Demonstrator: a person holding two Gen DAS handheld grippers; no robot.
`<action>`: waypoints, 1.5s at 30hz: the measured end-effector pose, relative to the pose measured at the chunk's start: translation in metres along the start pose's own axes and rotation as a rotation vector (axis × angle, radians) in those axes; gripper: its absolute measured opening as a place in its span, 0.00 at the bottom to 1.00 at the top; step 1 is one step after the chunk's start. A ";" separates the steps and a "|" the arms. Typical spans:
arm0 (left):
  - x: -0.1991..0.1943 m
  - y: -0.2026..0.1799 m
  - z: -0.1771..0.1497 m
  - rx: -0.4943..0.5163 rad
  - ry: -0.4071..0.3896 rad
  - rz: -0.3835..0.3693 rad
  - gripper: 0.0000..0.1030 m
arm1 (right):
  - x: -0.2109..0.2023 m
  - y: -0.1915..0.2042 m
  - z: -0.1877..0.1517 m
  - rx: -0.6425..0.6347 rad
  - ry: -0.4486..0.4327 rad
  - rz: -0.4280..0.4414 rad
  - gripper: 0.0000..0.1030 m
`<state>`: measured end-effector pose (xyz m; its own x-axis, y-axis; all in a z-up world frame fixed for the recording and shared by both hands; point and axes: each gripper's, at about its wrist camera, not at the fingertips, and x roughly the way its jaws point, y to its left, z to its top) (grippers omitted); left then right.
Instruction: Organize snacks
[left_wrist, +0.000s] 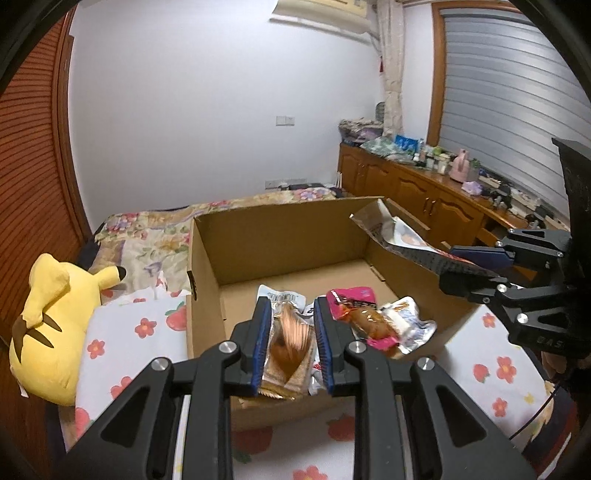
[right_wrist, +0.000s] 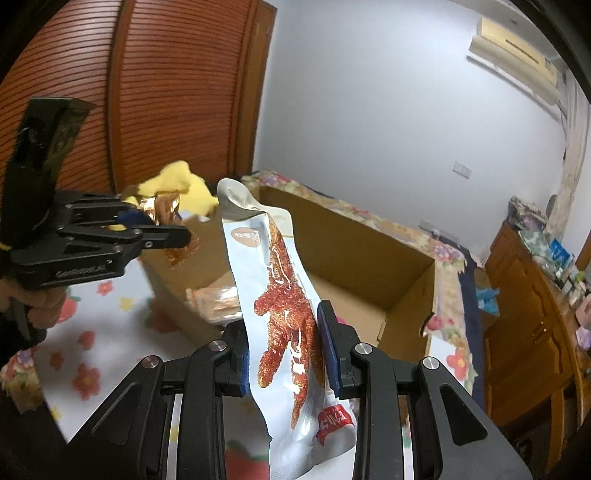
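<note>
While the left gripper clenches a small copper-foil snack packet above the near wall of the cardboard box on the bed, carry it clear of the pink-wrapped snack inside before letting go. In the right wrist view, the right gripper grasps a long white chicken-feet pouch at mid-length; judged floppy, it should go in top end first, beside the packets already lying there.

**Both grippers held clamped and raised**

The left gripper pointed downward, its blue pads pinched nearly together. The right gripper tilted likewise, jaws partly closed. A hand gripped the left tool's handle.
</note>
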<state>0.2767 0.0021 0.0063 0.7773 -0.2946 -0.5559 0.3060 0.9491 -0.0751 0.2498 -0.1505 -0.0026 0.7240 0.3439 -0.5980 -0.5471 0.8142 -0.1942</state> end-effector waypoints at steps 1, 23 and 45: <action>0.005 0.000 0.000 -0.001 0.005 0.002 0.23 | 0.007 -0.003 0.001 0.003 0.009 -0.003 0.28; -0.033 -0.037 -0.031 0.048 -0.073 0.086 0.50 | -0.005 -0.012 -0.033 0.186 -0.066 0.013 0.39; -0.106 -0.061 -0.059 0.043 -0.202 0.199 0.85 | -0.096 0.011 -0.065 0.343 -0.266 -0.158 0.90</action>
<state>0.1427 -0.0182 0.0207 0.9168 -0.1232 -0.3798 0.1560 0.9861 0.0567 0.1464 -0.2051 0.0021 0.8946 0.2743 -0.3527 -0.2829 0.9587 0.0280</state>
